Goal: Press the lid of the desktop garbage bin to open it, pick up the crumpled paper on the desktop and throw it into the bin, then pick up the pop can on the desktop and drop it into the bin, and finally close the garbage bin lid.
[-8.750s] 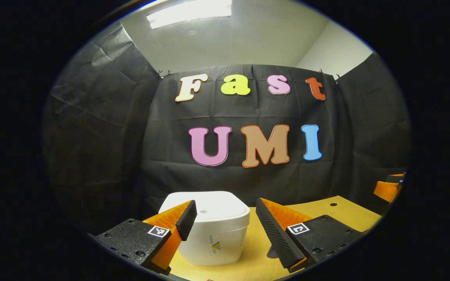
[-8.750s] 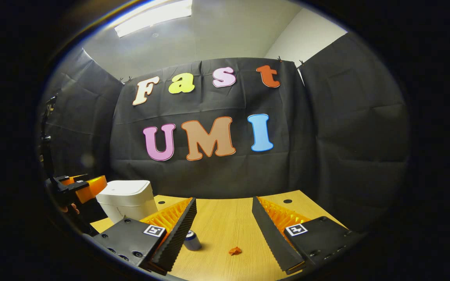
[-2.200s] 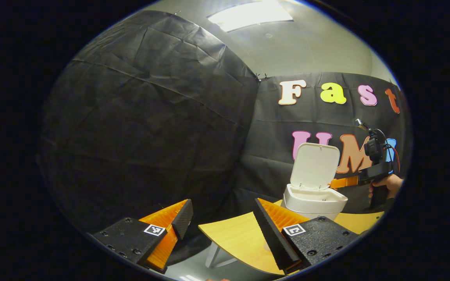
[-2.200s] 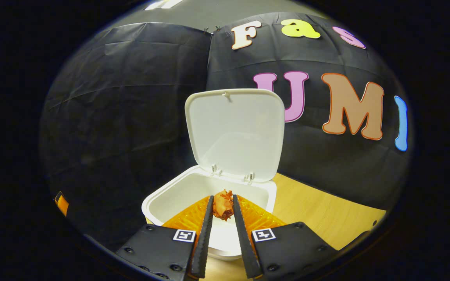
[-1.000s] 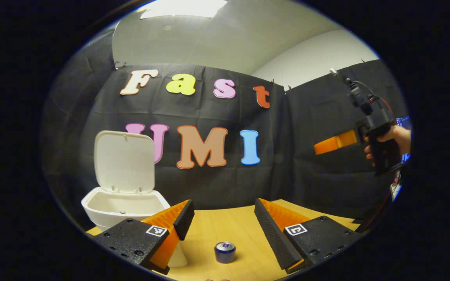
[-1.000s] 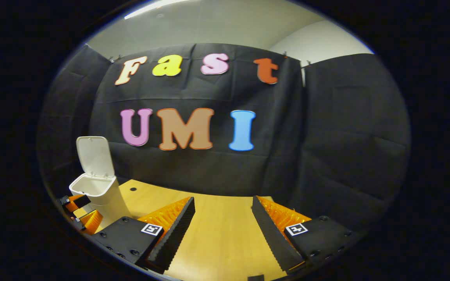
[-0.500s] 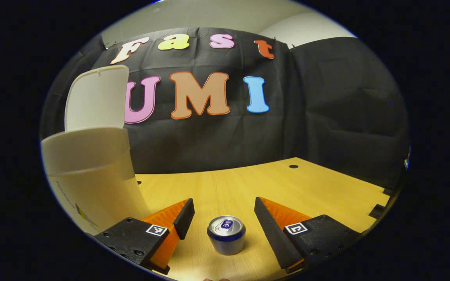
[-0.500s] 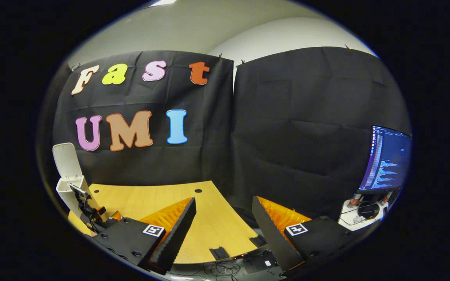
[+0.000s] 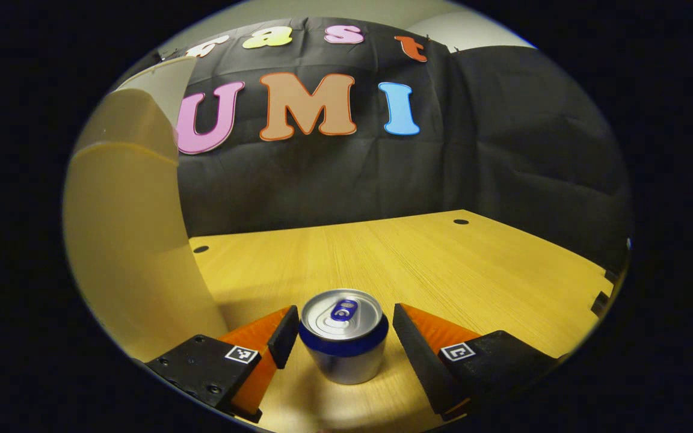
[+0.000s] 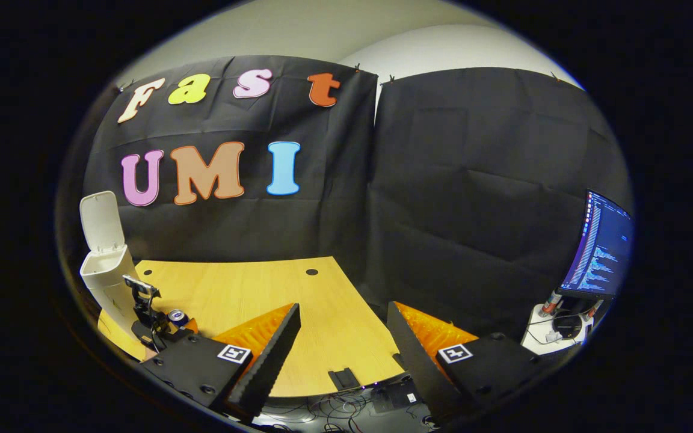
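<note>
A silver pop can (image 9: 343,344) with a blue rim stands upright on the wooden desktop (image 9: 443,264). My left gripper (image 9: 340,340) is open, one finger on each side of the can with a small gap to each. The white bin (image 9: 130,240) rises close at the left, its lid (image 9: 160,84) up. From the right gripper view the bin (image 10: 109,282) stands far left with its lid (image 10: 100,221) open, and the can (image 10: 176,316) sits by the left gripper's body (image 10: 145,319). My right gripper (image 10: 340,355) is open and holds nothing, off the desk's right end.
Round cable holes (image 9: 460,222) dot the desktop. In the right gripper view a lit monitor (image 10: 602,252) stands at the far right with small items on a white stand (image 10: 557,328) below it. Cables and a black box (image 10: 346,406) lie on the floor under the desk edge.
My left gripper has dropped lower and moved forward, so the can now sits between its fingers. The right gripper has shifted slightly, still off the desk's right end.
</note>
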`<state>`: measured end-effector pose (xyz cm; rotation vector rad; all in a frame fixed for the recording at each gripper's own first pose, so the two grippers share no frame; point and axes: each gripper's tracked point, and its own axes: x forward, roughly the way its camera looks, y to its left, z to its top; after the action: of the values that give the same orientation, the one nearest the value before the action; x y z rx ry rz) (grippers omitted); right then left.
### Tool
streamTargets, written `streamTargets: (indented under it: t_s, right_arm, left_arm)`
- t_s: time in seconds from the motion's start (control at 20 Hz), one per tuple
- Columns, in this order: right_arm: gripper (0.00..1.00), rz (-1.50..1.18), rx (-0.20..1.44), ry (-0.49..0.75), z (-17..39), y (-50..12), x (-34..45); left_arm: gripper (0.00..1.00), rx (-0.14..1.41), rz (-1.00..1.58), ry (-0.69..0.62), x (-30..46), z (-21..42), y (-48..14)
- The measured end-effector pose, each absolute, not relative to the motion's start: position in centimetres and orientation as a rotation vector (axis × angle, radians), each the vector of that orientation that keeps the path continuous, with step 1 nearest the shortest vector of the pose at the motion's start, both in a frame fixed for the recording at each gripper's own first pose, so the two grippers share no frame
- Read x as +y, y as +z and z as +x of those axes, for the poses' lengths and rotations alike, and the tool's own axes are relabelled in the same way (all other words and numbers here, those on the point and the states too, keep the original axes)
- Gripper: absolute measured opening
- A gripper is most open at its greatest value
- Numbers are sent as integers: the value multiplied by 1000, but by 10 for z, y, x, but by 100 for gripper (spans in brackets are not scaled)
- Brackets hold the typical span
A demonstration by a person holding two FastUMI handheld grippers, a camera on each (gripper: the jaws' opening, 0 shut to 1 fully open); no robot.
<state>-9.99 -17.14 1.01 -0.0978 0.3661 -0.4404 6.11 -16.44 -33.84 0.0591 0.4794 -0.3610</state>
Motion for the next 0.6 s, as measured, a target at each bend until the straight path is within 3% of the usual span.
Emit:
streamTargets:
  t_s: [0.1, 0.25, 0.6]
  right_arm:
    - [97, -98, 364, -435, -95, 10, -170]
    - [97, -93, 360, -444, -95, 8, -175]
    - [97, -47, 347, -446, -99, -1, -191]
  left_arm:
    - [93, 519, 15, -352, -169, 55, -344]
    - [79, 522, -3, -340, -168, 52, -344]
    - [78, 465, -31, -347, -162, 60, -274]
